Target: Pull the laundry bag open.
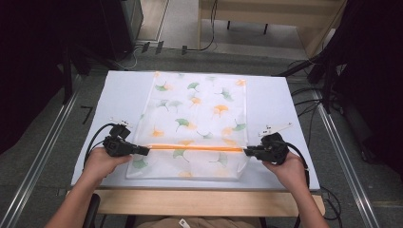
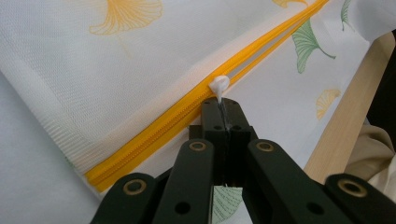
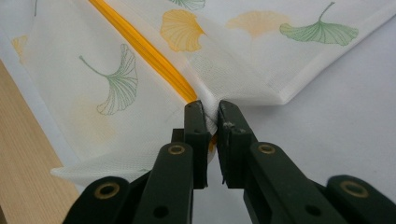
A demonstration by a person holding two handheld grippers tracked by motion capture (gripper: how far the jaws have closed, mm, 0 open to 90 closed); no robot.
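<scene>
I found no text, label, brand or number I could read anywhere; the mesh bag carried only printed leaves; the small tag at my waist was too small to make out.

Bag on table, grippers flanking

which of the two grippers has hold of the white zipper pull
The left gripper: its jaws pinch the white zipper pull. The right gripper grips bunched mesh instead.
</scene>
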